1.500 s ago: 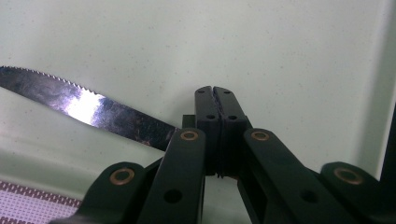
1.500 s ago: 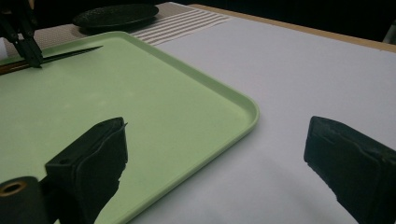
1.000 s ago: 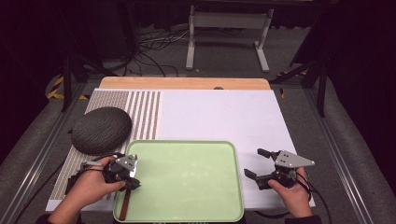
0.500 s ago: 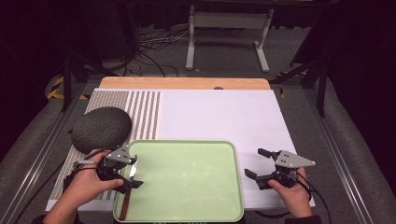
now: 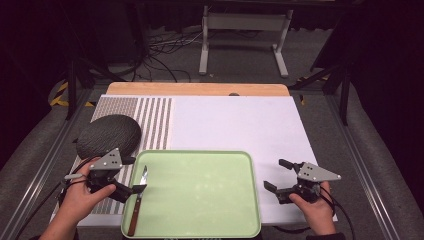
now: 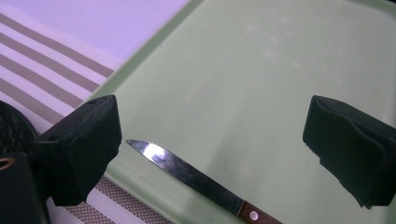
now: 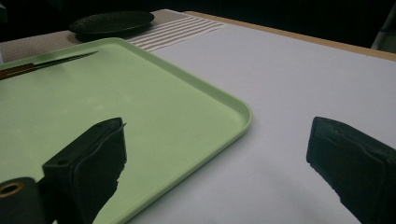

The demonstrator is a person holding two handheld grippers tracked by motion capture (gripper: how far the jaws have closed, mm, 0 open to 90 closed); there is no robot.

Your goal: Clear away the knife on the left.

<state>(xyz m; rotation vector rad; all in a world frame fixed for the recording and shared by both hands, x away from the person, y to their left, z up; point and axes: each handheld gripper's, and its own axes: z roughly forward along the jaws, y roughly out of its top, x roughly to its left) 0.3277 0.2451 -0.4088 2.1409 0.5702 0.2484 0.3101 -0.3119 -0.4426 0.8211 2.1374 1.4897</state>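
Dark plate [image 5: 108, 135] beside tray [image 5: 200, 160]

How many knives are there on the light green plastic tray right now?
1. A steel-bladed knife with a brown wooden handle lies along the left edge of the light green plastic tray, just below the open left gripper. Nothing on the tray could hide another.

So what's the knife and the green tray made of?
The knife looks like it has a shiny steel blade with tiny saw teeth, and a brown handle, probably wood, with a pale rivet. The tray looks like smooth matte plastic, judging by its even colour and rounded rim.
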